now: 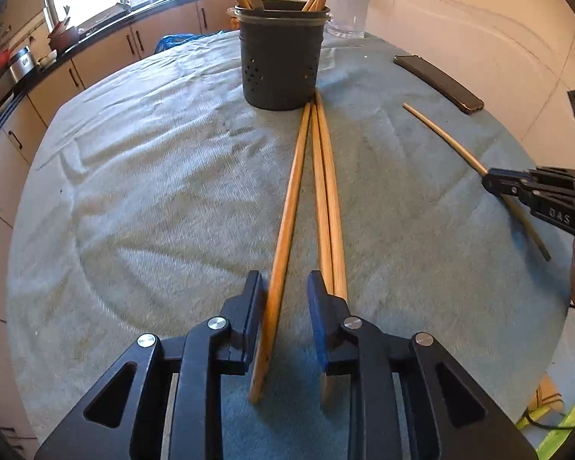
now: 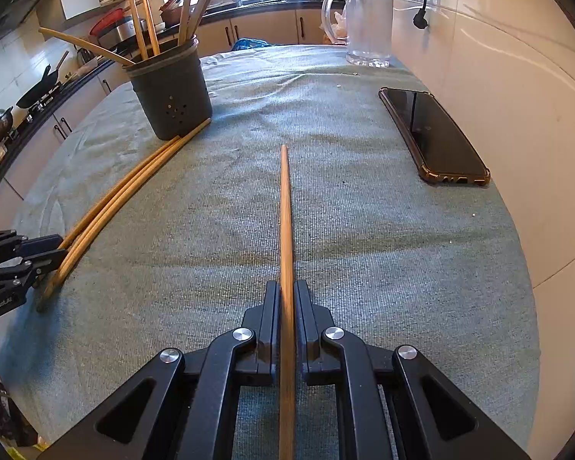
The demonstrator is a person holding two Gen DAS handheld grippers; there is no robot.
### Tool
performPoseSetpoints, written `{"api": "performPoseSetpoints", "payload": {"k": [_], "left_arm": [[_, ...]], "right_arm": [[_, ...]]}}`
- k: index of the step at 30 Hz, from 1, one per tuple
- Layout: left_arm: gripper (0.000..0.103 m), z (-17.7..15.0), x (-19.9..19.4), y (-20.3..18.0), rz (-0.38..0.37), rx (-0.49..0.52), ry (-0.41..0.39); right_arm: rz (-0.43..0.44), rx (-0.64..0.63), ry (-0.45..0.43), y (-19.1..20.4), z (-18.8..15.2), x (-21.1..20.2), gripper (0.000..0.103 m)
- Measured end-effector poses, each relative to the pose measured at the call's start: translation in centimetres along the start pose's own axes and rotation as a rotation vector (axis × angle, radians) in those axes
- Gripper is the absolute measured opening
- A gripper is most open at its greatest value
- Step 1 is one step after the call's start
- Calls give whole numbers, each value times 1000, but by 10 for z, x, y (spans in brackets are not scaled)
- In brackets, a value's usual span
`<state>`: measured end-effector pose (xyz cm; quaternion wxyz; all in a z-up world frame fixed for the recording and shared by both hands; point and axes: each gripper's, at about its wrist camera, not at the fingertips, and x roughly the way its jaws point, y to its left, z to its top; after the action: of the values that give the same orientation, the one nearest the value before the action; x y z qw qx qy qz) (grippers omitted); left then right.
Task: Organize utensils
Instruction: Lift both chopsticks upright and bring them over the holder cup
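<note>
A dark utensil holder (image 1: 281, 57) with several wooden sticks in it stands on the cloth-covered table (image 1: 153, 191); it also shows in the right wrist view (image 2: 170, 92). Three wooden chopsticks (image 1: 326, 191) lie side by side, tips at the holder's base. My left gripper (image 1: 283, 287) is open, its jaws astride the leftmost chopstick (image 1: 289, 207), which touches the left pad. My right gripper (image 2: 286, 295) is shut on a single chopstick (image 2: 285, 211) that points forward, low over the cloth. That gripper also shows in the left wrist view (image 1: 490, 184).
A black phone (image 2: 433, 134) lies at the right of the table near the white wall. A clear glass jug (image 2: 368, 27) stands at the far edge. Kitchen counters with pots run along the left. My left gripper appears at the left edge of the right wrist view (image 2: 53, 249).
</note>
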<state>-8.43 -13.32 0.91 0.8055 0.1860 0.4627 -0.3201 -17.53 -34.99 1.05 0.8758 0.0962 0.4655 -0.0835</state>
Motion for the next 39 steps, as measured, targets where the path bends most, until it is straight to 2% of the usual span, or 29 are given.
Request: {"api": "performPoseSetpoints", "payload": {"k": [1,2,5,11,12,16,19,21,22,23,27,30,35,37,39], "left_arm": [[19,1,0,1,0,-23,1],[9,2,0,5,3,-60,3],[9,-4,-3,23,-58,-200,8],[7,-46,-23,52,-166,-521,60],[7,-51,-27,52,-167,-539,65],[7,-62,-41,38,-122,-479,82],[10,-52,-46,39,-120,-450,65],[19,-39,-46,46,-102,-458,42],[27,-32,-44,48,-102,-456,38],[32,-24,-39,50,-106,-448,38],[32,8,-12,66,-55,-447,59],[31,23,9,75,-63,-454,88],[31,40,21,82,-54,-459,103],[31,42,23,80,-47,-454,97],[31,40,19,76,-34,-446,80]], "right_arm": [[0,-1,0,0,0,0,9],[0,-1,0,0,0,1,9],[9,6,4,-2,1,1,8],[66,75,15,-12,-3,-4,8],[79,89,29,-14,-6,-7,8],[90,80,83,-12,-20,-17,8],[72,18,107,-6,-24,-22,10],[70,0,125,-4,-19,-20,19],[66,-2,128,-5,-16,-18,20],[56,-5,132,-5,-10,-14,20],[45,-16,145,-5,16,4,20],[33,-18,159,-4,34,17,20],[-19,-61,180,6,64,37,20],[-41,-70,180,11,73,43,17],[-54,-75,165,16,75,45,10]]}}
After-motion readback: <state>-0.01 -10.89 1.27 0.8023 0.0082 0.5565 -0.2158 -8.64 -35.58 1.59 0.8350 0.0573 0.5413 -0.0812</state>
